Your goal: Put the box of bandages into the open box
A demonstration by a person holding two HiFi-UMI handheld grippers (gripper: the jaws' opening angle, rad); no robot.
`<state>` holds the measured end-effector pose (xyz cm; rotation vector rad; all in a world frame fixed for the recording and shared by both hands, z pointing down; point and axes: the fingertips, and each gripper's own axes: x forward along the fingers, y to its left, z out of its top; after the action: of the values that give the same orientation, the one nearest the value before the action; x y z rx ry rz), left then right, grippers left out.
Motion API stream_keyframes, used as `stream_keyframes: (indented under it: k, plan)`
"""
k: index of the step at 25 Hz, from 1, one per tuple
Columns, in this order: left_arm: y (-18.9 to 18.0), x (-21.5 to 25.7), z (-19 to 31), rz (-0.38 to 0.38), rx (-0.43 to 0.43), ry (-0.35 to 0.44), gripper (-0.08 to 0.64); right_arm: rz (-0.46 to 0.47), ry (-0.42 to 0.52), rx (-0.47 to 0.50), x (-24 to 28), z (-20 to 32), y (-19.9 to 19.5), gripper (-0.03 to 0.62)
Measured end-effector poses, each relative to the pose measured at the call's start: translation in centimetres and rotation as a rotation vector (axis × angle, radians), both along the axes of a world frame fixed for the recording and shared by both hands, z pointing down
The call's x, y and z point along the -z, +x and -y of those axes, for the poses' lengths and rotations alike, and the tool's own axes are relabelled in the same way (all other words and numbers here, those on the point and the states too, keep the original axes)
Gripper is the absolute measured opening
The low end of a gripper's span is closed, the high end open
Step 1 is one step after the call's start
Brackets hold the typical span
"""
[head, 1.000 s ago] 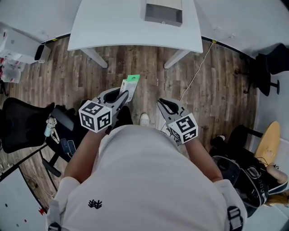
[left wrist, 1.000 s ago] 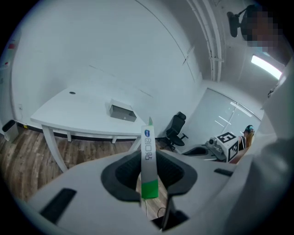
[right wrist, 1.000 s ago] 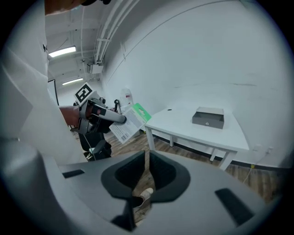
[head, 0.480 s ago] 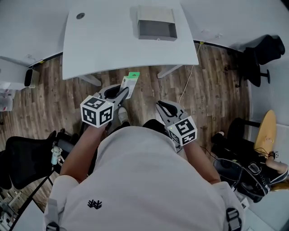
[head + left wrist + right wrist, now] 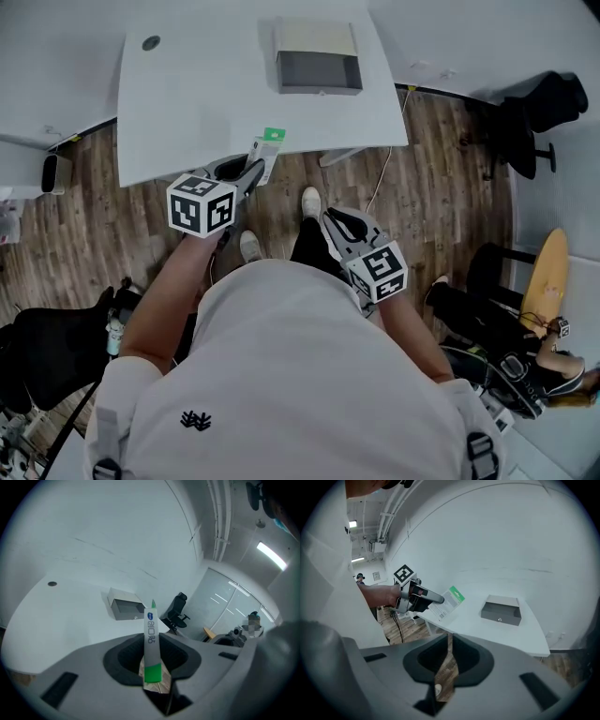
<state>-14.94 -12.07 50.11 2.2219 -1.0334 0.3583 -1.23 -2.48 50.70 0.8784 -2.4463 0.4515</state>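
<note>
The open box (image 5: 319, 58) is grey, its open side facing me, and stands at the far middle of the white table (image 5: 197, 103). My left gripper (image 5: 253, 169) is shut on the box of bandages (image 5: 266, 153), a flat white pack with a green end, held just over the table's near edge. In the left gripper view the pack (image 5: 151, 639) stands edge-on between the jaws, with the open box (image 5: 125, 605) beyond it. My right gripper (image 5: 331, 217) hangs over the floor, shut with nothing in it. The right gripper view shows its jaws (image 5: 450, 641), the left gripper (image 5: 417, 597), the pack (image 5: 450, 603) and the open box (image 5: 501, 610).
Wood floor (image 5: 441, 187) lies before the table, with a white cable (image 5: 384, 178) running across it. Black office chairs stand at the right (image 5: 530, 122) and lower left (image 5: 47, 347). A seated person (image 5: 506, 337) is at the lower right. The table has a round cable hole (image 5: 150, 42).
I have walked toward the table, so it and the open box sit lower and nearer in the head view. The left gripper has carried the pack from over the floor to the table's edge.
</note>
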Motion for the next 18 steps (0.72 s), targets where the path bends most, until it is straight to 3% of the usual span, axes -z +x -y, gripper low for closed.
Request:
stream_keyframes:
  k: [8,18]
  plan:
    - [2.0,0.1,8.0,0.031,0.088,-0.007,0.095,0.036,0.016,0.085,-0.1,6.9,1.7,0.032]
    - [5.4,-1.3,17.9,0.143,0.155,-0.045,0.095,0.085,0.013,0.139,-0.4,15.0,6.6,0.032]
